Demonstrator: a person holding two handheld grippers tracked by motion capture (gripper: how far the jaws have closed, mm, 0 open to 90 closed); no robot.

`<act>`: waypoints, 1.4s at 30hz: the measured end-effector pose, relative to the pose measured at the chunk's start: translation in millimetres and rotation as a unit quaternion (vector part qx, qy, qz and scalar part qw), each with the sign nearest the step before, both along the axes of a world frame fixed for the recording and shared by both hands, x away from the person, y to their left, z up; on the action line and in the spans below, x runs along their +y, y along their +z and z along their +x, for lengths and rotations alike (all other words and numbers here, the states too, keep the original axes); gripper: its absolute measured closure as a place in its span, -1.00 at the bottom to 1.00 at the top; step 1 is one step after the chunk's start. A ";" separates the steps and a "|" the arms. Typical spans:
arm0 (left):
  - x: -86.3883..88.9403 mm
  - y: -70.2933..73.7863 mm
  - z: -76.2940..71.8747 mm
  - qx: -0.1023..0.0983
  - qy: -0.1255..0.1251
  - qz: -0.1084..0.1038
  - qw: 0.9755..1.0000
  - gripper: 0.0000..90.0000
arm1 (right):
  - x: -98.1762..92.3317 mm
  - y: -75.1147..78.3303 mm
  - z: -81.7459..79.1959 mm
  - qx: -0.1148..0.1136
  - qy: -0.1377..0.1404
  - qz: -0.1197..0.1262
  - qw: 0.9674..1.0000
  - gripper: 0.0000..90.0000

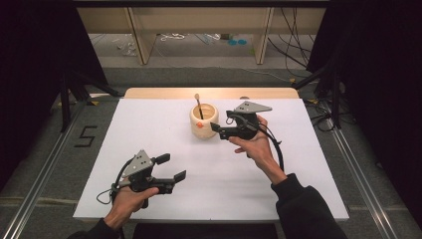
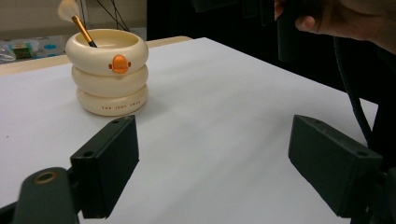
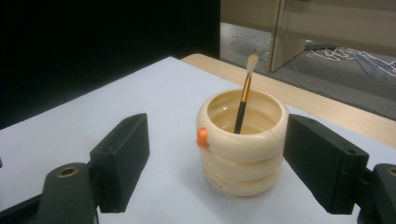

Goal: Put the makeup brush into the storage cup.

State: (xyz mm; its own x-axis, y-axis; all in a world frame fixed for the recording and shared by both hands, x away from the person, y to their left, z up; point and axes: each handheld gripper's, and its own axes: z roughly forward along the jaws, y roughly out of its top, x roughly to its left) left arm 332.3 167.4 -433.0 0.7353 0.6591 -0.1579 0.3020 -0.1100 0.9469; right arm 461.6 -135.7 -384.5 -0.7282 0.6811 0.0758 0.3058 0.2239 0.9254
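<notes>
Open right gripper nears the holder mid-table, edges far

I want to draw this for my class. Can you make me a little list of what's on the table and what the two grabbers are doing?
table: white top
pot: cream, three stacked rings, orange beak on front
brush: stands in the pot, bristles up
right gripper: open, beside the pot, not touching it
left gripper: open, nothing between its jaws, near the table's front edge

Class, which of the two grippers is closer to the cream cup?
The right gripper, right beside the cream cup; the left gripper hangs farther off, near the table's front.
</notes>
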 end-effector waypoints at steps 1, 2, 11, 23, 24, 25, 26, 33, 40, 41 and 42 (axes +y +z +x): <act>0.1 0.1 0.0 0.000 0.000 0.000 1.000 -0.65 | 0.2 -0.1 -1.2 0.005 0.000 0.003 1.000 -0.48; 0.3 0.3 0.5 -0.004 -0.003 0.002 1.000 -0.65 | -0.2 -0.1 -1.6 0.002 -0.003 0.000 1.000 -0.48; 0.2 0.2 0.3 -0.003 -0.002 0.002 1.000 -0.65 | -3.2 -3.9 -5.6 0.004 -0.004 0.002 1.000 -0.49; 0.7 0.4 0.7 -0.006 -0.004 0.003 1.000 -0.65 | -5.2 -7.6 -12.2 0.008 -0.001 -0.003 1.000 -0.49; 0.8 0.4 0.6 -0.006 -0.004 0.003 1.000 -0.65 | -5.7 -8.0 -13.6 0.008 0.000 0.002 1.000 -0.49; 0.8 0.4 0.6 -0.006 -0.004 0.003 1.000 -0.65 | -5.7 -8.3 -14.3 0.007 -0.001 0.004 1.000 -0.50; 0.6 0.4 0.6 -0.006 -0.004 0.003 1.000 -0.65 | -6.3 -8.2 -15.3 0.008 0.000 0.003 1.000 -0.50; 0.7 0.4 0.4 -0.006 -0.003 0.003 1.000 -0.65 | -11.6 -10.7 -22.0 0.012 0.001 0.004 1.000 -0.54; 0.2 0.3 0.1 -0.005 -0.003 0.004 1.000 -0.65 | -18.9 -17.0 -30.0 0.018 -0.001 0.003 1.000 -0.55; 0.2 0.2 0.1 -0.005 -0.003 0.004 1.000 -0.65 | -20.3 -18.0 -32.4 0.019 -0.001 0.002 1.000 -0.55; 0.2 0.2 0.0 -0.005 -0.003 0.004 1.000 -0.65 | -20.6 -18.9 -33.4 0.019 -0.001 0.004 1.000 -0.55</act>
